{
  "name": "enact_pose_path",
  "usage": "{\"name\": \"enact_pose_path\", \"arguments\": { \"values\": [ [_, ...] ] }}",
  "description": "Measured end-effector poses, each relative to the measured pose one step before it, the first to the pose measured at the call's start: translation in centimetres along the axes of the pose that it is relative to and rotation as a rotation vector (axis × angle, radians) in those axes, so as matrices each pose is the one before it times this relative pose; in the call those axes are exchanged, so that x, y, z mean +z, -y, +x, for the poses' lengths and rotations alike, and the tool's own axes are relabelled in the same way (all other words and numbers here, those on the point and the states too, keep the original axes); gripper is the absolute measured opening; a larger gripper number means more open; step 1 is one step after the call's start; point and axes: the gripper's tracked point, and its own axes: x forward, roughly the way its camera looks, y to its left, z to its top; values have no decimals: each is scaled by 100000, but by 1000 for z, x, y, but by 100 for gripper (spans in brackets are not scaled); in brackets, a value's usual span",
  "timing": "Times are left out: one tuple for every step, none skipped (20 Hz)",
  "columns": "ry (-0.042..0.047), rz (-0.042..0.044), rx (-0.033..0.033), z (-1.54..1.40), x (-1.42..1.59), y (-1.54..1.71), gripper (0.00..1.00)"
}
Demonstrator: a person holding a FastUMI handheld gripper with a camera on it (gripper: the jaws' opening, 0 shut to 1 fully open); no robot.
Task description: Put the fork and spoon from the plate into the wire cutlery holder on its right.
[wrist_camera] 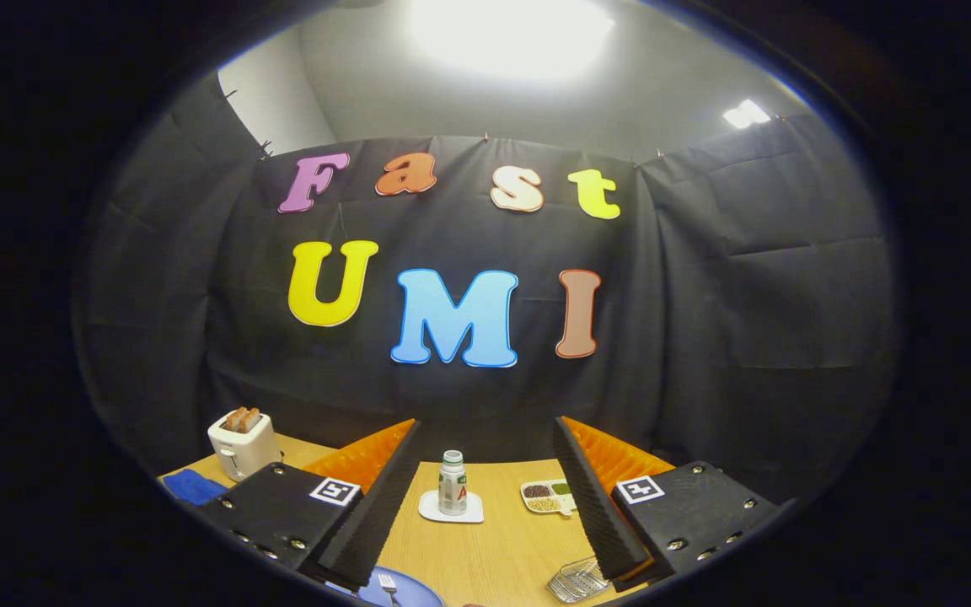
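Right under the camera, the gripper (485,506) hangs above the table (494,548) with its two fingers spread wide, released, nothing between them but bare wood. Look low, bottom centre-left of the frame: the blue plate (405,590) peeks in, just inside the left finger's tip, and one fork (388,585) lies on it, tines toward the far wall, handle running back under the camera. The spoon I cannot make out from here. Bottom right, tucked against the right finger's tip, sits the wire cutlery holder (576,580), one of them, lying to the plate's right across a strip of table.

So the key relation: the fork lies below and to the left of the jaws, long axis roughly along the fingers, and my read is the gripper must drop and tilt down to reach it.

Further out, between the fingers: one bottle (452,482) upright on a white coaster (450,508), one small sectioned dish (547,496) to its right. Left of the fingers, one toaster (243,447) with toast in it, and one blue cloth (192,486) beside it.
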Motion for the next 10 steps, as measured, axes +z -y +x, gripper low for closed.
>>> {"name": "enact_pose_path", "arguments": {
  "values": [
    [-1945, -327, 1974, 87, -427, -353, 95],
    [-2337, -3, 2334, -61, -662, -471, 95],
    [-3129, -152, 3360, 41, -831, -741, 95],
    [-3199, -581, 3148, -35, -852, -731, 95],
    [-2726, -892, 1831, 124, -927, -245, 95],
    [-2184, -840, 1623, 68, -594, -185, 95],
    [-2011, -675, 1762, 117, -676, -552, 95],
    [-1845, -636, 1619, 102, -489, -460, 95],
    [-1730, -562, 1995, 58, -629, -585, 95],
    [-1596, -727, 1837, 69, -427, -505, 95]
  ]
}}
